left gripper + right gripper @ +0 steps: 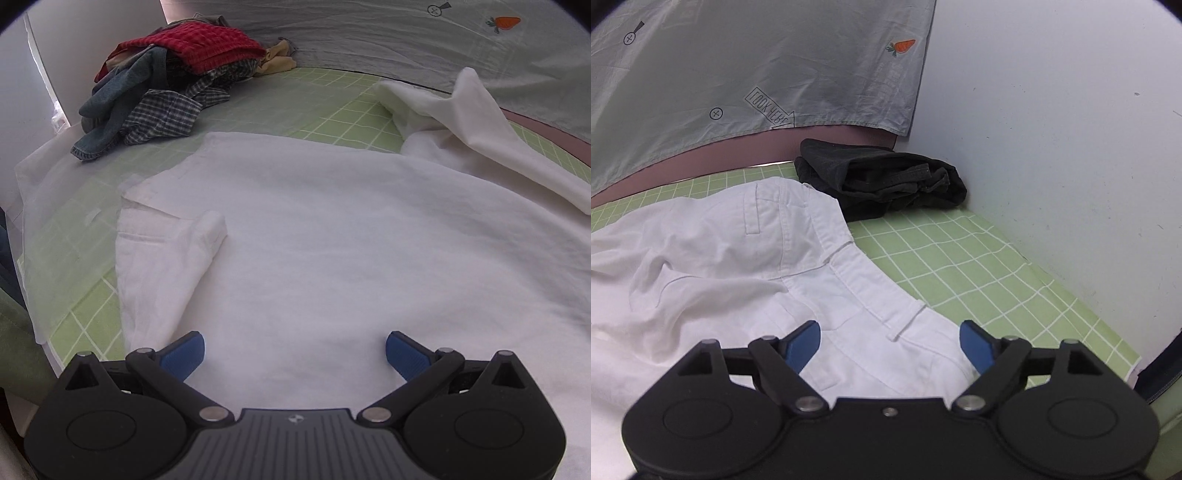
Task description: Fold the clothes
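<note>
Nearest, the left claw (294, 352) hangs with its jaws wide over the white trousers (332, 240), nothing between its blue pads. The right claw (890, 345) stands just as wide above the trousers' waistband (849, 273), holding nothing. The trousers lie spread across the green checked worktop (960, 266). Farther off, a heap of mixed clothes (173, 85) sits at the far left, a folded black garment (882, 177) at the far right, against a grey printed cloth (757, 74).
</note>
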`<act>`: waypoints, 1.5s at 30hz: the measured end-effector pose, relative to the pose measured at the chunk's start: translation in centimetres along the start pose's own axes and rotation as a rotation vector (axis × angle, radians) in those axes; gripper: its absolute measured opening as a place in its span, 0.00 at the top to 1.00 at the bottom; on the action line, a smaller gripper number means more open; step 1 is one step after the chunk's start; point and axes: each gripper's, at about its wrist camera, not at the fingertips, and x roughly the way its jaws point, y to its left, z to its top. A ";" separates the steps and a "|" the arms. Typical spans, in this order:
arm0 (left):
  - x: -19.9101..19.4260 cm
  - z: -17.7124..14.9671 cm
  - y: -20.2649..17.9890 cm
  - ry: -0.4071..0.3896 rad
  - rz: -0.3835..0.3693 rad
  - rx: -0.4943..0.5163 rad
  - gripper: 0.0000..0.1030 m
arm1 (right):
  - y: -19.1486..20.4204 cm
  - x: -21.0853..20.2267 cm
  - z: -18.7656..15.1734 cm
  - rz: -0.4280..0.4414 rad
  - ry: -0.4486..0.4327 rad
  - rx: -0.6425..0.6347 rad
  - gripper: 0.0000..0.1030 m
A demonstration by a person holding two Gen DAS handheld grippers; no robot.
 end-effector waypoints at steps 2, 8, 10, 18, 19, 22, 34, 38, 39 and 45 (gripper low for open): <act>1.4 1.2 2.2 0.021 -0.050 -0.002 0.00 | 1.7 -1.1 -0.3 -0.001 -0.002 0.004 0.18; 2.4 3.5 6.4 0.004 -0.041 0.125 0.00 | 8.5 -5.4 -2.9 -0.055 -0.001 -0.030 0.17; 2.5 3.8 8.5 0.001 -0.022 0.145 0.00 | 11.0 -6.6 -3.7 -0.069 0.005 -0.020 0.16; 2.5 4.9 15.0 0.049 0.002 0.120 0.00 | 20.7 -9.6 -5.0 -0.009 0.047 0.027 0.16; 2.5 5.1 15.5 0.049 0.027 0.115 0.00 | 21.4 -9.8 -5.0 0.003 0.055 0.028 0.15; 2.9 6.0 17.1 0.040 0.035 0.071 0.00 | 23.2 -10.7 -5.7 0.024 0.065 0.012 0.14; 4.0 9.2 12.6 -0.025 -0.118 0.087 0.00 | 22.9 -10.2 -6.3 -0.015 0.122 0.074 0.13; 4.3 11.1 10.5 -0.051 -0.142 0.131 0.00 | 23.0 -9.2 -5.5 -0.017 0.123 0.122 0.10; 4.5 11.7 10.0 -0.057 -0.151 0.136 0.00 | 23.2 -8.9 -5.2 -0.018 0.122 0.124 0.10; 6.7 15.0 5.2 -0.084 -0.196 0.189 0.00 | 24.2 -6.8 -4.0 -0.033 0.124 0.120 0.08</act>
